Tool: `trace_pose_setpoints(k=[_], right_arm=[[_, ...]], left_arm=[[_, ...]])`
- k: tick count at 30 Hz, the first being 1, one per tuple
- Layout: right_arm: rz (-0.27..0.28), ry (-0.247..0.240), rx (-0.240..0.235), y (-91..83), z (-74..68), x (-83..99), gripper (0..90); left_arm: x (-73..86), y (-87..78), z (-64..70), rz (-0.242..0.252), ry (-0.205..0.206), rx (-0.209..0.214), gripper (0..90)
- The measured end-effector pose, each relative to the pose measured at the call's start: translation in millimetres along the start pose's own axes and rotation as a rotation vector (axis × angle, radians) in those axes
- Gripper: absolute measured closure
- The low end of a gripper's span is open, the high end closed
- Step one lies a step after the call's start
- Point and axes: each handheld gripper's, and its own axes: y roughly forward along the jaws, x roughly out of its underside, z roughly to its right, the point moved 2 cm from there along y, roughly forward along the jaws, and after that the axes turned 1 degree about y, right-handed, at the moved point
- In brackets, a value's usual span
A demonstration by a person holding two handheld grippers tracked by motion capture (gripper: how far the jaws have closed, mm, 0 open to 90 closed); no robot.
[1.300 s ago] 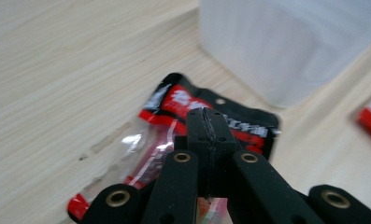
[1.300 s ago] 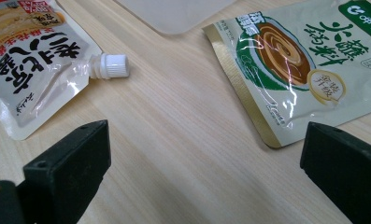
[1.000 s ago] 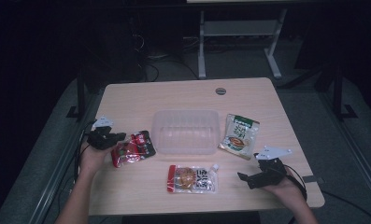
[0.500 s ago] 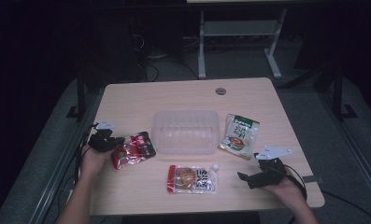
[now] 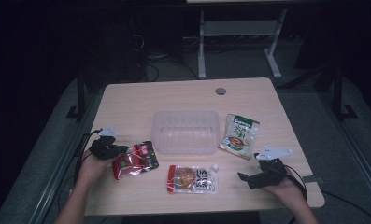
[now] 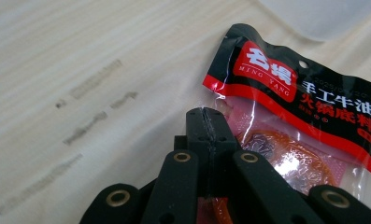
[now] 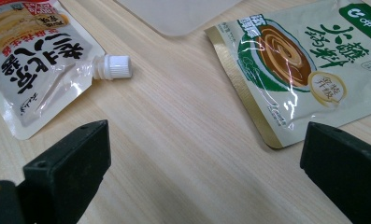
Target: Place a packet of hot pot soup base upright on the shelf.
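A red and black sauce packet (image 5: 135,161) lies on the wooden table (image 5: 174,95) at the front left. My left gripper (image 5: 119,151) sits at its left edge. In the left gripper view the jaws are pressed together on the clear edge of the packet (image 6: 295,112), so the left gripper (image 6: 206,123) is shut on it. Near the front right corner my right gripper (image 5: 245,177) rests on the table and points left. In its own view the right gripper (image 7: 206,144) is wide open over bare wood, holding nothing.
A clear plastic container (image 5: 185,112) stands at the table's middle. A green and white sauce packet (image 5: 239,135) lies to its right. A white spouted pouch (image 5: 192,178) lies in front of the container, its cap (image 7: 115,66) pointing at my right gripper. Table legs and cables stand beyond the far edge.
My left gripper and the red packet have shifted together a little toward the table's front edge. The right gripper has stayed put.
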Motion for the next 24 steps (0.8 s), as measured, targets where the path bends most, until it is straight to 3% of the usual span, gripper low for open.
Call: trace_pose_setpoints(k=[3,6,20,24], right_arm=[[-0.001,-0.001,0.003,-0.6,-0.1,0.0,1.5],[-0.002,-0.001,0.005,-1.0,0.2,0.3,1.5],[-0.003,0.0,0.006,-1.5,0.3,0.5,1.5],[-0.001,0.003,0.006,-1.4,0.6,0.7,1.5]], left_arm=[[1.4,-2.2,5.0,-0.011,0.008,0.002,89.8],[5.1,-3.4,10.3,-0.002,-0.008,0.032,89.9],[13.5,-12.9,42.6,-0.038,0.03,0.078,89.8],[14.0,-15.7,49.2,-0.024,0.036,0.094,89.8]])
